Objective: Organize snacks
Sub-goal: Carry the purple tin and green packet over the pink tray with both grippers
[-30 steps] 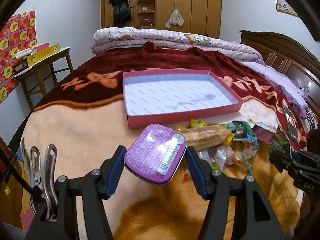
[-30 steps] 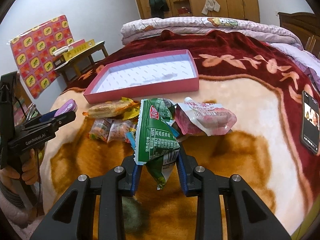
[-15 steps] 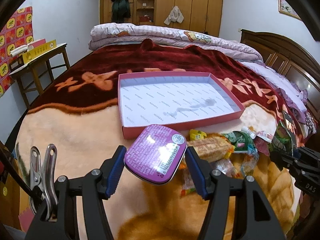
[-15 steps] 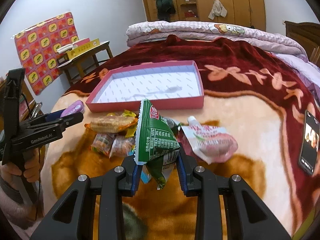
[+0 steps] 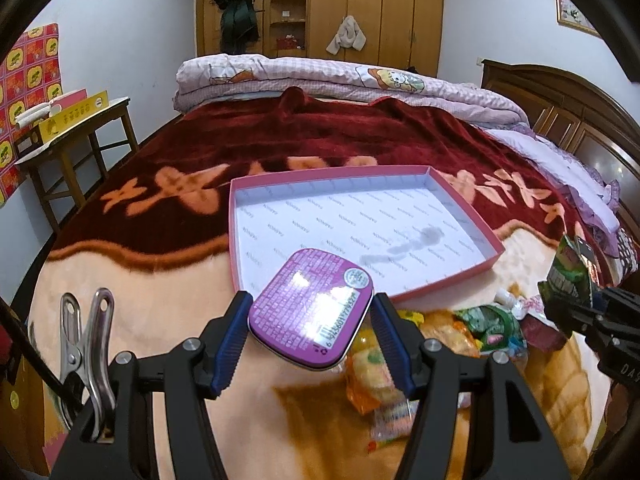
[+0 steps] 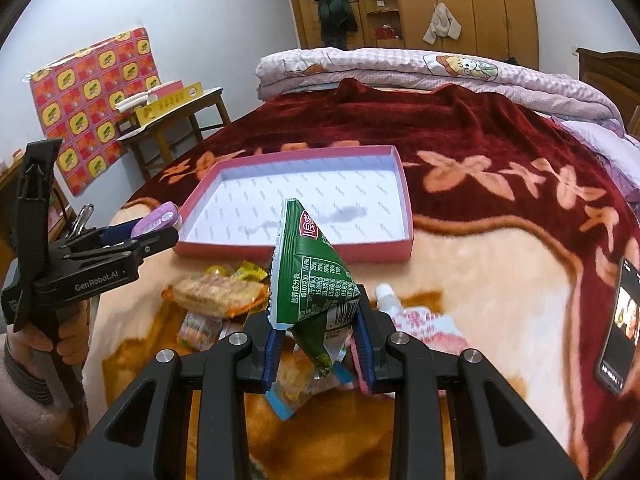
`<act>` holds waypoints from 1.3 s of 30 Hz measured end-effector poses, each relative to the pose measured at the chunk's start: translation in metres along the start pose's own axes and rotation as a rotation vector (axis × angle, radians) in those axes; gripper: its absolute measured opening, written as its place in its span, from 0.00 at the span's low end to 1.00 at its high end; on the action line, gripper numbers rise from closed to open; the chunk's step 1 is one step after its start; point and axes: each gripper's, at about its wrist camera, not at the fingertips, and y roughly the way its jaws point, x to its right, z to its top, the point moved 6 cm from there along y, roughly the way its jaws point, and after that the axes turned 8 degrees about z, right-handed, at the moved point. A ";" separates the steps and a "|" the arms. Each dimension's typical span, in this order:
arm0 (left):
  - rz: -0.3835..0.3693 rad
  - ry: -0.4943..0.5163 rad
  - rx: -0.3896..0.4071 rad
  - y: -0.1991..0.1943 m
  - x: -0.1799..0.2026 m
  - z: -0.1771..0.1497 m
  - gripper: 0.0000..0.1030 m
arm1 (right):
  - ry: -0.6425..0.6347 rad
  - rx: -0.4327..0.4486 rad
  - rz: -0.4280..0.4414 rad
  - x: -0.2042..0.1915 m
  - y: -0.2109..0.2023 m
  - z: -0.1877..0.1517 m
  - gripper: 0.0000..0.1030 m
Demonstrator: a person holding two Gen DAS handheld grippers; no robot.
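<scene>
My left gripper (image 5: 310, 340) is shut on a flat purple tin (image 5: 312, 306) and holds it in the air at the near left corner of an empty pink tray (image 5: 436, 284). The tin also shows in the right wrist view (image 6: 156, 218). My right gripper (image 6: 318, 344) is shut on a green triangular snack packet (image 6: 310, 276), held above a pile of loose snacks (image 6: 220, 294) in front of the tray (image 6: 280, 248). The packet shows at the right edge of the left wrist view (image 5: 568, 270).
Everything lies on a bed with a red and cream blanket (image 6: 500, 248). A pink pouch (image 6: 424, 320) lies right of the pile. A phone (image 6: 622, 320) lies at the far right. A wooden side table (image 5: 68, 148) stands left of the bed.
Both grippers have risen and moved forward toward the tray, each still holding its item. The tin now overlaps the tray's near left corner in the left wrist view.
</scene>
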 end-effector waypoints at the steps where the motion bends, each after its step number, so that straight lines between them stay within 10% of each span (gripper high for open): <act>1: 0.003 -0.001 -0.001 0.003 0.000 0.002 0.62 | -0.001 0.000 0.000 0.001 0.002 0.002 0.31; 39: 0.016 0.047 -0.035 0.095 0.009 0.039 0.62 | 0.062 -0.065 -0.033 0.043 0.079 0.049 0.31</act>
